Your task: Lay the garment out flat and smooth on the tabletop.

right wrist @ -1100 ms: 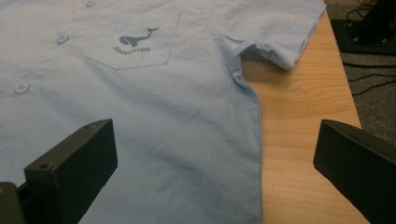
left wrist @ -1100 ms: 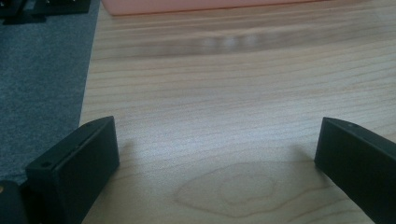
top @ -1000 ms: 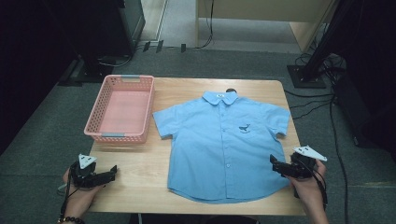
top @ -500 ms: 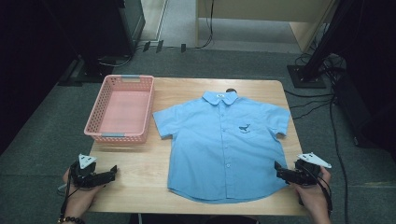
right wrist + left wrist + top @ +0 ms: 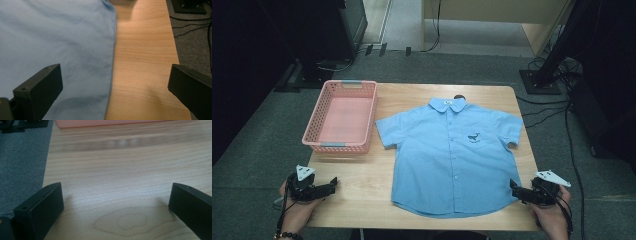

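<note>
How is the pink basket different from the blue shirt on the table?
The pink plastic mesh basket is a stiff tray with raised walls; the light blue short-sleeved button shirt is soft cloth spread flat. The basket sits at the left end of the wooden table and looks empty; the shirt lies in the middle, front up, and covers more of the table. Neither is touched by the tongs, and both rest on the table.

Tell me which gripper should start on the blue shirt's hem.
Probably the right gripper: it sits at the shirt's near right hem corner, jaws open, the shirt's edge running between them in its own view. The left gripper is over bare table, well apart from the cloth.
</note>
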